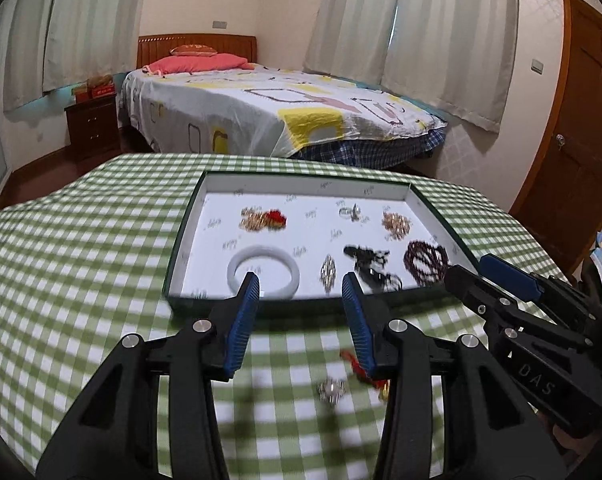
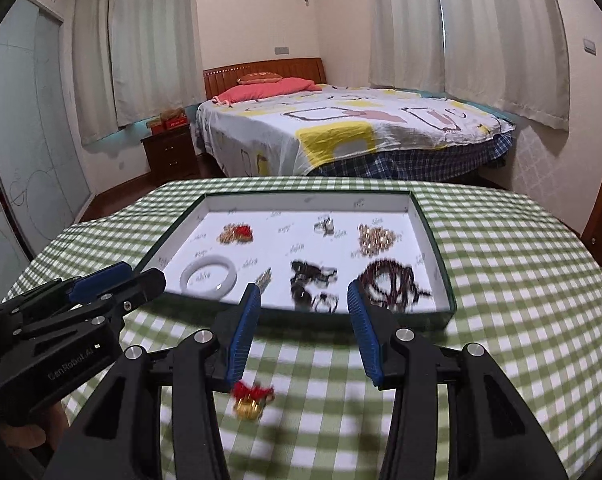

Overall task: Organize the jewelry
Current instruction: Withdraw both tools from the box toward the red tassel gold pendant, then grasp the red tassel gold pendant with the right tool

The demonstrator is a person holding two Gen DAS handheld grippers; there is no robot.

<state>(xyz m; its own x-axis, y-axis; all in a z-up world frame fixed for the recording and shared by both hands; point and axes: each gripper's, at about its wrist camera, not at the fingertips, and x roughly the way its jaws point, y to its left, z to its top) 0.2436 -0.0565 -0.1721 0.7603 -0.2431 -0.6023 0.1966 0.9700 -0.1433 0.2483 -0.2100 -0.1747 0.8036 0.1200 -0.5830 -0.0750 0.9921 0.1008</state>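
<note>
A shallow white tray [image 1: 189,240] [image 2: 429,236] with a dark rim lies on the checked table. It holds a white bangle [image 1: 263,272] [image 2: 208,276], a gold and red piece [image 1: 263,219], a ring [image 1: 350,213], a gold chain [image 1: 397,224], a black piece [image 1: 371,266] and dark beads [image 1: 426,260]. On the cloth in front of the tray lie a silver brooch [image 1: 331,390] and a red and gold charm [image 2: 253,398] [image 1: 375,380]. My left gripper [image 1: 301,292] is open and empty above the tray's near rim. My right gripper [image 2: 304,300] is open and empty, beside it.
The table has a green and white checked cloth [image 1: 81,260]. A bed [image 1: 261,108] stands behind the table, a dark nightstand [image 1: 93,128] at its left, and a wooden door [image 1: 577,140] at the right. Curtains cover the windows.
</note>
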